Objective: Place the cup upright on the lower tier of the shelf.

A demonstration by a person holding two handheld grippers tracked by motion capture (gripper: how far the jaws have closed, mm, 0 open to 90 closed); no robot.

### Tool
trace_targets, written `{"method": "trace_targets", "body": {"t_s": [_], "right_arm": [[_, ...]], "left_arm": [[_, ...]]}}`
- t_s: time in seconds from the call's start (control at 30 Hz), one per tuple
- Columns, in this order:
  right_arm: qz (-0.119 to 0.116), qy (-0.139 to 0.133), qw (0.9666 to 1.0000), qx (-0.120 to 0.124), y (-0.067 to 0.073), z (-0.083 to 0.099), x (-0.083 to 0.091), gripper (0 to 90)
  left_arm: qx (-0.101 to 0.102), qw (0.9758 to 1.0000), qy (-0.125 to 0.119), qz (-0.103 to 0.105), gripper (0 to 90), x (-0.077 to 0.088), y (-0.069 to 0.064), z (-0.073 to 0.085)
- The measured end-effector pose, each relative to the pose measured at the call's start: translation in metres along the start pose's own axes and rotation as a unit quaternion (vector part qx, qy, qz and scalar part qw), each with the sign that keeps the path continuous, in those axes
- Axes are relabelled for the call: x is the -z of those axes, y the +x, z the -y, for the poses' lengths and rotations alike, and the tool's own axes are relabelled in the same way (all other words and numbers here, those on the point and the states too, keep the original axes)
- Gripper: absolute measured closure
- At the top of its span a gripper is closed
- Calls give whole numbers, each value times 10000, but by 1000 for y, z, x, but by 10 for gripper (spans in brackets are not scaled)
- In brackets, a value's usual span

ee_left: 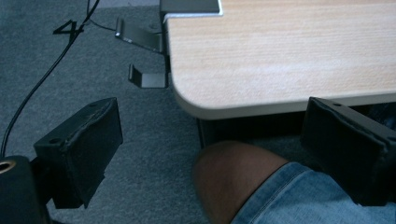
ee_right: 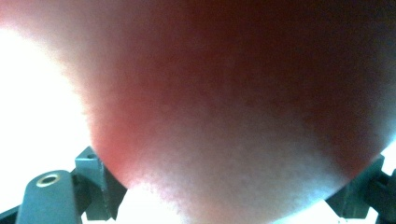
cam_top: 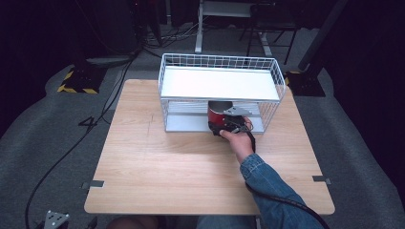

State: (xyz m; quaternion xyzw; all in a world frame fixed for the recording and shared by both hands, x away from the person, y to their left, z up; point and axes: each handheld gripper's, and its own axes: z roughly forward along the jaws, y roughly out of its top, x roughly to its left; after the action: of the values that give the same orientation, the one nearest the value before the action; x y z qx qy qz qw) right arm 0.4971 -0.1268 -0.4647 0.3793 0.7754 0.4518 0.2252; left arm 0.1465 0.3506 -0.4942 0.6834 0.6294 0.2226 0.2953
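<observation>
A red can [cam_top: 218,113] stands on the lower tier of a white wire rack [cam_top: 219,62] on the wooden table [cam_top: 167,162]. My right gripper [cam_top: 221,122] reaches into the rack's front opening, its jaws on either side of the can, held by a hand with a denim sleeve. In the right gripper view the can [ee_right: 224,102] is a red blur spanning the gap from one jaw to the other of the right gripper [ee_right: 233,161]. My left gripper [ee_left: 212,126] hangs open below the table's near left corner, with nothing between its jaws; its grey plate [cam_top: 57,220] shows low in the high view.
The rack has a solid white upper shelf [cam_top: 217,83]. In the left gripper view a knee [ee_left: 238,172] in denim shorts sits under the rounded table corner [ee_left: 280,56], with black metal brackets [ee_left: 144,77] and cables on grey carpet. Chair and desk legs stand behind the table.
</observation>
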Motion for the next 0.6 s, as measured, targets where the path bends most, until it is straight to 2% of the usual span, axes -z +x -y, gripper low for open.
{"method": "trace_targets", "body": {"t_s": [0.33,0.4,0.6], "right_arm": [[284,-103,9994,-181,-10,0,-26,168],[308,-151,9993,-148,-12,0,-28,168],[338,-16,9992,-192,-17,-3,-38,168]], "left_arm": [[130,9999,30,-81,67,3,5,6],[123,9999,50,-76,67,2,5,6],[94,9998,119,-119,68,-3,6,7]]}}
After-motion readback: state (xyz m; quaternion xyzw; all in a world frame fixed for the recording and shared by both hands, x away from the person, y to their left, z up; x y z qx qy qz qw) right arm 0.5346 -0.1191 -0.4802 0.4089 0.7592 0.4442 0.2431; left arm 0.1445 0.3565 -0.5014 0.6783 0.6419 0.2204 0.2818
